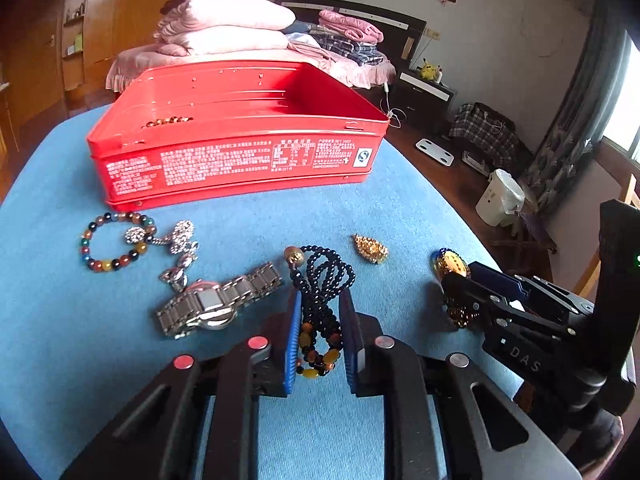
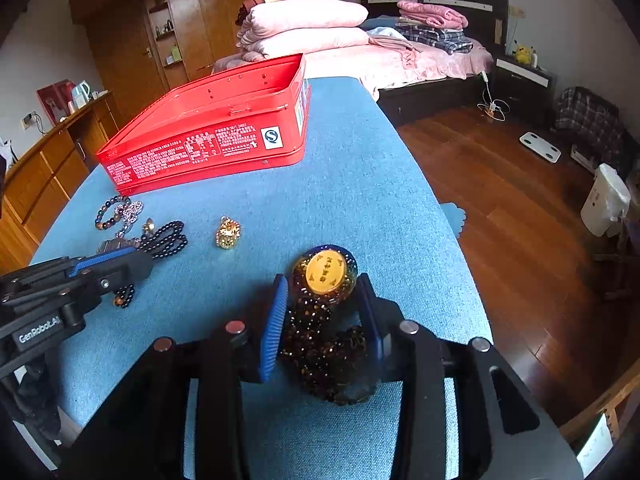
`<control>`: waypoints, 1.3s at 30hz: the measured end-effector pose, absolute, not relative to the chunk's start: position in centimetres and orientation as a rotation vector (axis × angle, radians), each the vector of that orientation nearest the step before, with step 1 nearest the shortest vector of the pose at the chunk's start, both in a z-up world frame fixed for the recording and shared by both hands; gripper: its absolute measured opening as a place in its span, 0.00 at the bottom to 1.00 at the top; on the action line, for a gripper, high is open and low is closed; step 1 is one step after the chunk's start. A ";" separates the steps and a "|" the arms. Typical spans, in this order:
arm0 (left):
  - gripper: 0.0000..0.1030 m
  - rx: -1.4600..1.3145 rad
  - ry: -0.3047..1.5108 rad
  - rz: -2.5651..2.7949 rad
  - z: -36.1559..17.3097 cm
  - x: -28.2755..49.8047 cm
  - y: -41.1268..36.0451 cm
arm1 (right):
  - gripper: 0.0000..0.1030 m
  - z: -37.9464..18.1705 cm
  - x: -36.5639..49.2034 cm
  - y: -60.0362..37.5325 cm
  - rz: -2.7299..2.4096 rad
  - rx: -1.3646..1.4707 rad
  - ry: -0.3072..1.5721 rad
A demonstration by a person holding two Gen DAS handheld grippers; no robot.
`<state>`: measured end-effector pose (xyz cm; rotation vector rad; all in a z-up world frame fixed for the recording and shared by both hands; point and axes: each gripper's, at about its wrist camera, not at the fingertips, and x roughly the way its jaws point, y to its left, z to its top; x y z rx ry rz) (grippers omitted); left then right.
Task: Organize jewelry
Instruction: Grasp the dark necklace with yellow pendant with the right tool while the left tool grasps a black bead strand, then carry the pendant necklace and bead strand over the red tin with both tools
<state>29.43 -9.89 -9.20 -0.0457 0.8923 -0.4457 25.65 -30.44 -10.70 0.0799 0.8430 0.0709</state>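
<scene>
Between blue pads, black bead strand — amber-tipped, looped

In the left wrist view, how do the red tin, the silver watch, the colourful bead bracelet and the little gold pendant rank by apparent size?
1. red tin
2. silver watch
3. colourful bead bracelet
4. gold pendant

The watch lies nearer the camera than the bracelet, so that middle order is unsure.
</scene>
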 end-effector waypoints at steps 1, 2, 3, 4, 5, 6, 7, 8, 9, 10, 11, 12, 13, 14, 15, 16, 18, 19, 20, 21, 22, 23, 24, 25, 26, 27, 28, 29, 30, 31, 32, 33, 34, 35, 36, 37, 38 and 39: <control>0.18 -0.046 0.897 -0.446 -9.2 29.2 -9.6 | 0.35 -10.7 25.7 -30.3 0.069 0.075 0.845; 0.18 -0.040 0.906 -0.442 -9.4 29.0 -9.5 | 0.35 -10.6 25.7 -30.2 0.070 0.074 0.847; 0.18 -0.035 0.914 -0.438 -9.6 28.9 -9.3 | 0.36 -10.7 25.7 -30.1 0.075 0.074 0.849; 0.18 -0.030 0.926 -0.435 -9.9 28.8 -9.1 | 0.36 -10.7 25.8 -29.9 0.076 0.072 0.851; 0.19 -0.027 0.936 -0.434 -10.1 28.8 -9.1 | 0.36 -10.7 25.8 -29.9 0.074 0.072 0.852; 0.20 -0.028 0.935 -0.433 -10.3 28.8 -9.1 | 0.36 -10.7 25.8 -29.9 0.072 0.075 0.853; 0.20 -0.024 0.933 -0.431 -10.3 28.9 -9.2 | 0.36 -10.7 25.9 -29.9 0.071 0.076 0.855; 0.21 -0.014 0.929 -0.429 -10.3 28.6 -9.4 | 0.36 -10.7 25.9 -29.8 0.071 0.073 0.856; 0.22 -0.006 0.924 -0.429 -10.3 28.7 -9.6 | 0.36 -10.7 25.9 -29.8 0.071 0.071 0.857; 0.22 -0.002 0.920 -0.425 -10.4 28.7 -9.8 | 0.37 -10.7 26.0 -29.7 0.071 0.071 0.858; 0.22 -0.002 0.915 -0.420 -10.4 28.7 -9.9 | 0.37 -10.8 26.0 -29.7 0.072 0.071 0.859; 0.21 0.002 0.911 -0.417 -10.4 28.7 -10.0 | 0.35 -10.7 26.0 -29.7 0.070 0.066 0.858; 0.19 0.004 0.908 -0.415 -10.4 28.8 -10.1 | 0.34 -10.7 25.9 -29.6 0.068 0.058 0.857; 0.18 0.002 0.908 -0.418 -10.4 28.7 -10.1 | 0.32 -10.7 25.9 -29.6 0.067 0.057 0.857; 0.18 -0.002 0.907 -0.421 -10.4 28.7 -10.0 | 0.30 -10.6 25.8 -29.6 0.070 0.060 0.858; 0.18 -0.013 0.908 -0.425 -10.4 28.6 -9.9 | 0.30 -10.5 25.7 -29.6 0.073 0.063 0.860; 0.17 -0.042 0.908 -0.438 -10.2 28.4 -9.4 | 0.30 -10.5 25.5 -29.4 0.077 0.063 0.861; 0.17 -0.048 0.905 -0.443 -10.0 28.2 -9.2 | 0.30 -10.4 25.3 -29.3 0.080 0.065 0.861; 0.17 -0.049 0.898 -0.444 -9.8 28.0 -9.0 | 0.30 -10.3 25.2 -29.3 0.087 0.069 0.860; 0.17 -0.051 0.891 -0.442 -9.7 27.9 -8.9 | 0.29 -10.1 25.0 -29.1 0.094 0.071 0.857; 0.17 -0.056 0.883 -0.441 -9.5 27.7 -8.6 | 0.29 -10.0 24.9 -29.0 0.102 0.070 0.855; 0.17 -0.063 0.875 -0.442 -9.2 27.6 -8.4 | 0.29 -9.8 24.8 -28.7 0.114 0.071 0.851; 0.17 -0.066 0.864 -0.443 -8.8 27.4 -8.1 | 0.29 -9.5 24.8 -28.5 0.123 0.073 0.846; 0.17 -0.067 0.853 -0.441 -8.5 27.4 -7.9 | 0.29 -9.3 24.7 -28.2 0.131 0.071 0.840; 0.17 -0.069 0.841 -0.435 -8.1 27.2 -7.6 | 0.29 -9.0 24.6 -27.9 0.136 0.068 0.834; 0.17 -0.071 0.832 -0.431 -7.8 27.2 -7.2 | 0.29 -8.7 24.5 -27.7 0.141 0.063 0.828; 0.17 -0.073 0.825 -0.427 -7.5 27.2 -7.0 | 0.29 -8.4 24.5 -27.5 0.146 0.060 0.822; 0.17 -0.072 0.817 -0.420 -7.2 27.1 -6.8 | 0.29 -8.2 24.5 -27.3 0.153 0.059 0.817; 0.17 -0.074 0.809 -0.413 -7.0 27.2 -6.5 | 0.29 -7.9 24.6 -27.1 0.159 0.059 0.813; 0.17 -0.076 0.802 -0.407 -6.7 27.2 -6.2 | 0.29 -7.7 24.5 -26.9 0.163 0.058 0.807; 0.17 -0.079 0.796 -0.403 -6.5 27.2 -5.9 | 0.29 -7.4 24.6 -26.8 0.167 0.058 0.802; 0.17 -0.083 0.791 -0.399 -6.3 27.3 -5.7 | 0.29 -7.2 24.7 -26.7 0.172 0.060 0.796; 0.17 -0.086 0.787 -0.395 -6.1 27.3 -5.4 | 0.29 -6.9 24.8 -26.7 0.175 0.063 0.789; 0.17 -0.089 0.781 -0.390 -5.9 27.4 -5.2 | 0.29 -6.6 24.9 -26.6 0.178 0.063 0.782; 0.17 -0.089 0.776 -0.385 -5.8 27.5 -5.0 | 0.29 -6.3 25.0 -26.5 0.181 0.061 0.775; 0.17 -0.089 0.770 -0.379 -5.6 27.5 -4.9 | 0.29 -6.1 25.0 -26.4 0.183 0.059 0.769; 0.17 -0.090 0.769 -0.375 -5.6 27.6 -4.8 | 0.29 -6.0 25.1 -26.3 0.185 0.058 0.765; 0.17 -0.094 0.770 -0.374 -5.5 27.6 -4.7 | 0.29 -5.9 25.2 -26.2 0.187 0.059 0.763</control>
